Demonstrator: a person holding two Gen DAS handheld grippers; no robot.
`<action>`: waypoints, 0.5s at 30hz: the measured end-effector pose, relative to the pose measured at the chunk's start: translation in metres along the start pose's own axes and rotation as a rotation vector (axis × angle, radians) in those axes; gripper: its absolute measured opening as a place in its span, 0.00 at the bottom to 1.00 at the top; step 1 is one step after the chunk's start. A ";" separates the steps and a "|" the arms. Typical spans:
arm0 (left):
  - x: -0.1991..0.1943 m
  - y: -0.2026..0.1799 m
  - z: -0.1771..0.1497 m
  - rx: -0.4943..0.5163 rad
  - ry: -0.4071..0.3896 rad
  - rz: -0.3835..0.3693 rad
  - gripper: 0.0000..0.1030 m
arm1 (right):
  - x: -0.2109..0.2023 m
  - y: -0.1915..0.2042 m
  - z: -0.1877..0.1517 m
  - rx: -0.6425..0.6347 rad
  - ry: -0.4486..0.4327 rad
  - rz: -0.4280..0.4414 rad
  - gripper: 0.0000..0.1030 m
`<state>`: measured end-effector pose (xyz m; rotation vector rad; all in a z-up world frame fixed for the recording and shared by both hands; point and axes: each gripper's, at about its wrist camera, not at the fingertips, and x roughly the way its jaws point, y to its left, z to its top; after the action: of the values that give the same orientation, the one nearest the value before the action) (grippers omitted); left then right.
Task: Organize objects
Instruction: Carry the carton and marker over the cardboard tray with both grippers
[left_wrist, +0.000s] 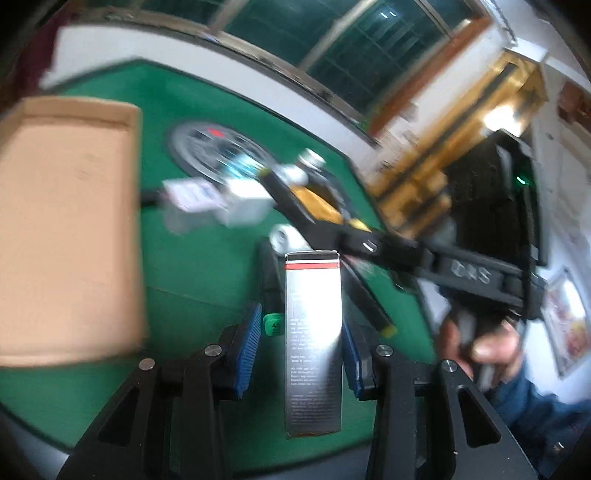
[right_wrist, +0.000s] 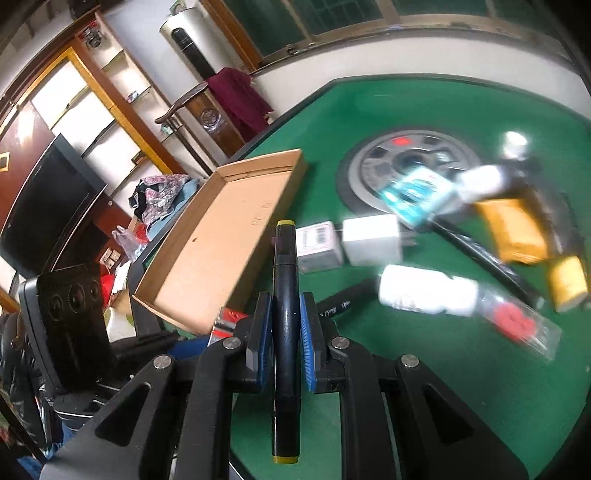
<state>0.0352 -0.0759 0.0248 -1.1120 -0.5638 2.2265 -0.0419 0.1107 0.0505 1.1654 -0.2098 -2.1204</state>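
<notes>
My left gripper (left_wrist: 301, 334) has a tall silver box (left_wrist: 313, 339) with a red stripe standing between its blue pads; the right pad touches it, while a gap shows at the left pad. My right gripper (right_wrist: 286, 334) is shut on a black marker (right_wrist: 285, 325) with yellow ends, held above the green table (right_wrist: 424, 369). The right gripper with the marker also shows in the left wrist view (left_wrist: 369, 243). An open cardboard tray (right_wrist: 221, 240) lies at the table's left; it also shows in the left wrist view (left_wrist: 66, 221).
On the table lie white boxes (right_wrist: 371, 240), a teal box (right_wrist: 413, 194), a white bottle (right_wrist: 428, 291), an orange packet (right_wrist: 517, 229), a yellow spool (right_wrist: 567, 282), a red item in clear packaging (right_wrist: 517, 321) and a black pen (right_wrist: 347, 301). A round centre console (right_wrist: 410, 162) sits behind.
</notes>
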 end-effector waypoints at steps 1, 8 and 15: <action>0.004 -0.006 -0.003 0.022 0.018 0.007 0.35 | -0.003 -0.004 -0.002 0.006 -0.002 0.001 0.12; 0.041 -0.032 -0.025 0.184 0.184 0.157 0.35 | -0.016 -0.034 -0.023 0.054 0.011 -0.014 0.12; 0.059 -0.052 -0.049 0.348 0.284 0.312 0.35 | -0.028 -0.059 -0.044 0.088 0.025 -0.029 0.12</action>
<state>0.0628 0.0073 -0.0058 -1.3628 0.1217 2.2470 -0.0261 0.1804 0.0180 1.2513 -0.2787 -2.1391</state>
